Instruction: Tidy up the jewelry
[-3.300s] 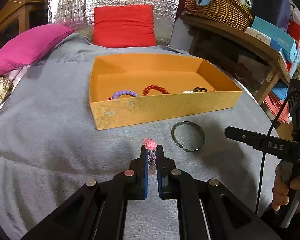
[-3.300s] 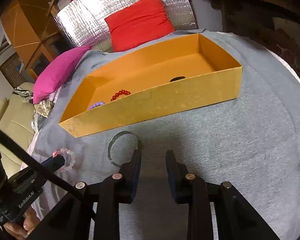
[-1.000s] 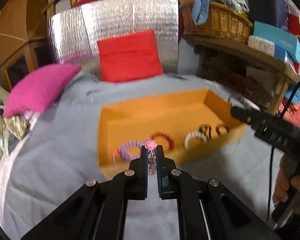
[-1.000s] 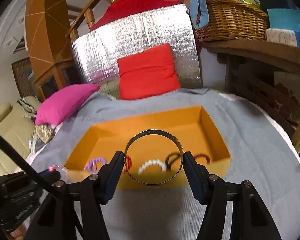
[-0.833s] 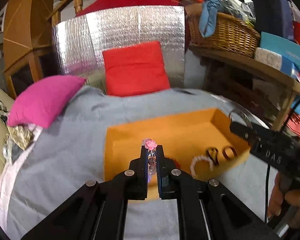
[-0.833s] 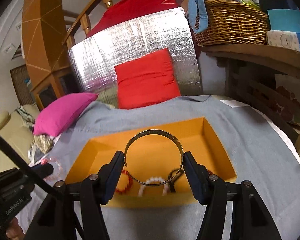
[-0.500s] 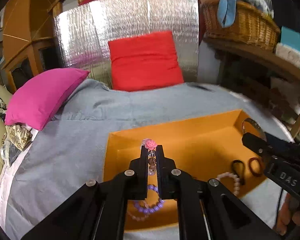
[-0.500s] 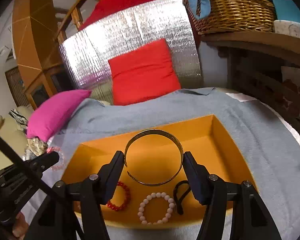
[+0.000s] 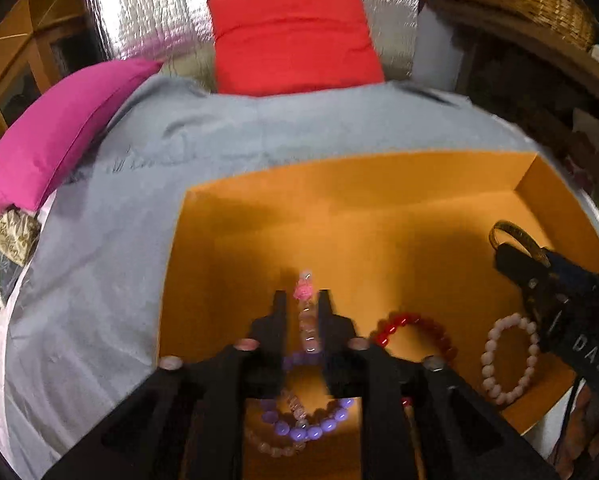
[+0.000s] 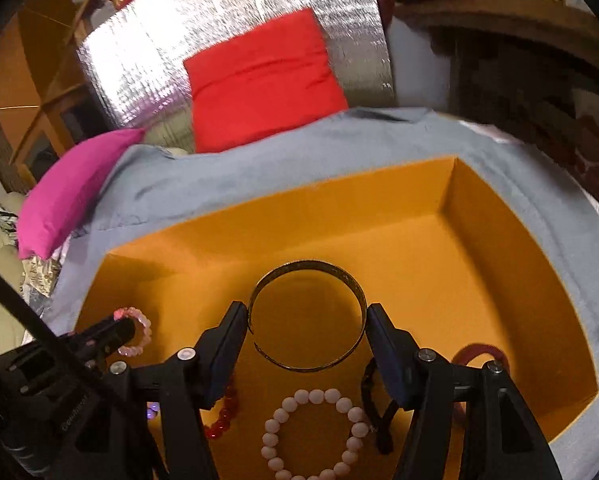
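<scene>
A grey cloth (image 9: 99, 272) covers the surface, backed by a red cushion (image 9: 291, 36), a magenta pillow (image 9: 59, 132) and silver foil sheeting (image 10: 227, 28). On it sits the open orange box (image 10: 499, 264), both grippers held over it.

The left gripper (image 9: 302, 312) has its fingers (image 9: 278, 312) narrow, with the pink rose bracelet (image 9: 305, 312) standing edge-on between them; slight gaps show at each side, so a firm pinch cannot be confirmed. The right gripper (image 10: 307, 320) has its fingers (image 10: 383, 344) set wide, pressed against both sides of the open brass bangle (image 10: 307, 316), which is held flat above the box floor.

Only the left view shows the purple bead bracelet (image 9: 307, 428) and a pale pink one (image 9: 267, 446) lying below its fingers. The right view alone shows a black band (image 10: 373, 404) and a red ring (image 10: 479, 350) at the near right. Both show the red bead bracelet (image 9: 415, 332) and the white bead bracelet (image 10: 315, 432).

The jewelry crowds the near wall; the far half of the box floor is bare up to the back and right walls. Grey cloth runs open left of the box.
</scene>
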The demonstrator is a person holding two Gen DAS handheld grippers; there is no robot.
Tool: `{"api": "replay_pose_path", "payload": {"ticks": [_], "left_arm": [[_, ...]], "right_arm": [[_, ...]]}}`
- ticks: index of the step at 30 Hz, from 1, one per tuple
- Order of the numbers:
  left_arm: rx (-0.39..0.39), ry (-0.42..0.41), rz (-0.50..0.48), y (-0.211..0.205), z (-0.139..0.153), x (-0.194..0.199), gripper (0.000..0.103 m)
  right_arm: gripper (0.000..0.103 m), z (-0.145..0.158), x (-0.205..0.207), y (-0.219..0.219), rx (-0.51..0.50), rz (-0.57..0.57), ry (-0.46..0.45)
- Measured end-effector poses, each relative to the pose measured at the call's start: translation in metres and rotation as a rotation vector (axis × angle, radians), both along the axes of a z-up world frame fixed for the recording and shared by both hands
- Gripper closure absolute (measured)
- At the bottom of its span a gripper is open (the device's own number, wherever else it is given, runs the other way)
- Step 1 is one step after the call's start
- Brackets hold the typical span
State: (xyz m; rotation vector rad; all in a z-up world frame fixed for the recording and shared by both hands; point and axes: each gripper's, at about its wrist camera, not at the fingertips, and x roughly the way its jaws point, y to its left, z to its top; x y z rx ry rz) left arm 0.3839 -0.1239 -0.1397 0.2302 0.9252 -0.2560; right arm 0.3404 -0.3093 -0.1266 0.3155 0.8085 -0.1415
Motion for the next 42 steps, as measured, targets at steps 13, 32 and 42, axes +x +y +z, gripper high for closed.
{"api": "replay_pose_path", "payload": {"ticks": [13,32,42], "left_arm": [[0.055,-0.18,0.077,0.031,0.07,-0.083,0.027],[-0.037,-0.322,0.126,0.076,0.126,-0.175,0.021],[-0.042,-0.282,0.124,0.076,0.115,-0.161,0.021]], "right_arm": [[0.032,0.08,-0.059,-0.008,-0.09,-0.025,-0.123],[0.029,0.127,-0.179,0.036,-0.218,-0.008,-0.124],[0.029,0.123,-0.161,0.043,-0.211,-0.012,-0.145]]}}
